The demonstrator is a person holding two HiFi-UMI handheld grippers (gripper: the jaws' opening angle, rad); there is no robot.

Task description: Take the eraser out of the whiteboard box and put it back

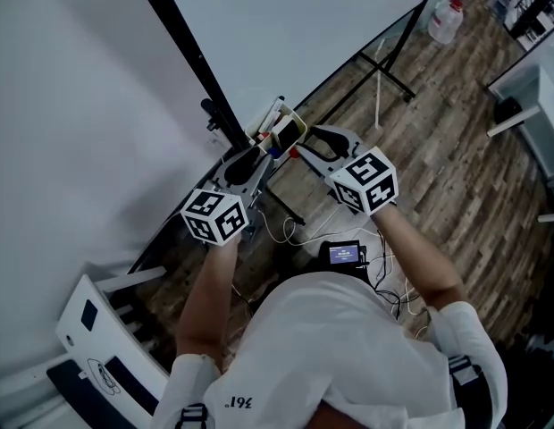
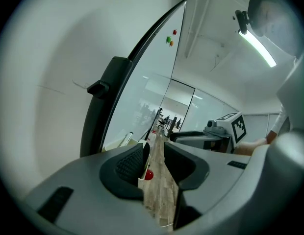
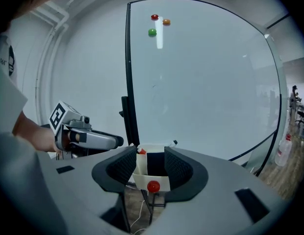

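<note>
Right gripper view: eraser (image 3: pixel 156 164) in whiteboard box (image 3: pixel 141 179) beyond parted jaws of right gripper (image 3: pixel 151 154).

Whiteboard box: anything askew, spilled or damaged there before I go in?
Nothing stands out. The whiteboard box sits upright against the whiteboard, with its contents inside and nothing spilled around it. A red magnet sits on its front wall.
</note>
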